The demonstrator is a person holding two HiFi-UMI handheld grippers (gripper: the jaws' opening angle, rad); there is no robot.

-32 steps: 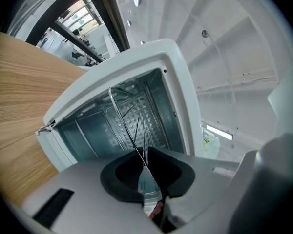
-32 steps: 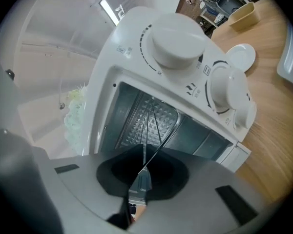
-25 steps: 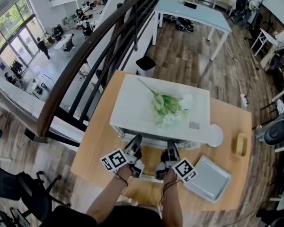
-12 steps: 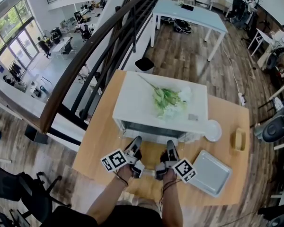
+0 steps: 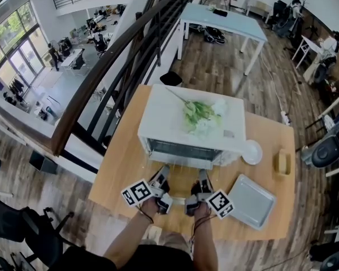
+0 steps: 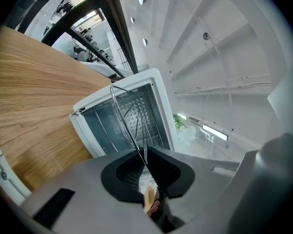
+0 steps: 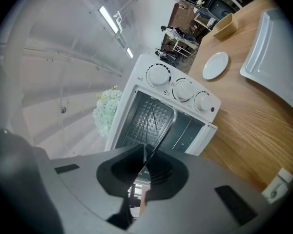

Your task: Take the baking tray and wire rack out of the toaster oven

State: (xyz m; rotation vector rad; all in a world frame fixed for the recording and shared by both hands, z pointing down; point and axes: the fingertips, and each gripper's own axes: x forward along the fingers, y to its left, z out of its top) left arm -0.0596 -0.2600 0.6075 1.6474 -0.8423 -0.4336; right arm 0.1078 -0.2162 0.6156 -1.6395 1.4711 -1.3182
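Pinches thin wire rack (image 7: 151, 123) in right gripper (image 7: 145, 162), jaws closed on its wires, facing open white toaster oven (image 7: 183, 89). Beyond, on wooden desk (image 7: 254, 130): white saucer (image 7: 215, 65), grey baking tray (image 7: 273, 57), tan box (image 7: 223, 26) near far edge.

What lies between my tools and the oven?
The wire rack, clamped by left tool and right tool, reaches the toaster oven; both gripper views show it.

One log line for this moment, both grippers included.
left gripper: shut on wire rack | right gripper: shut on wire rack | toaster oven: open | baking tray: on table
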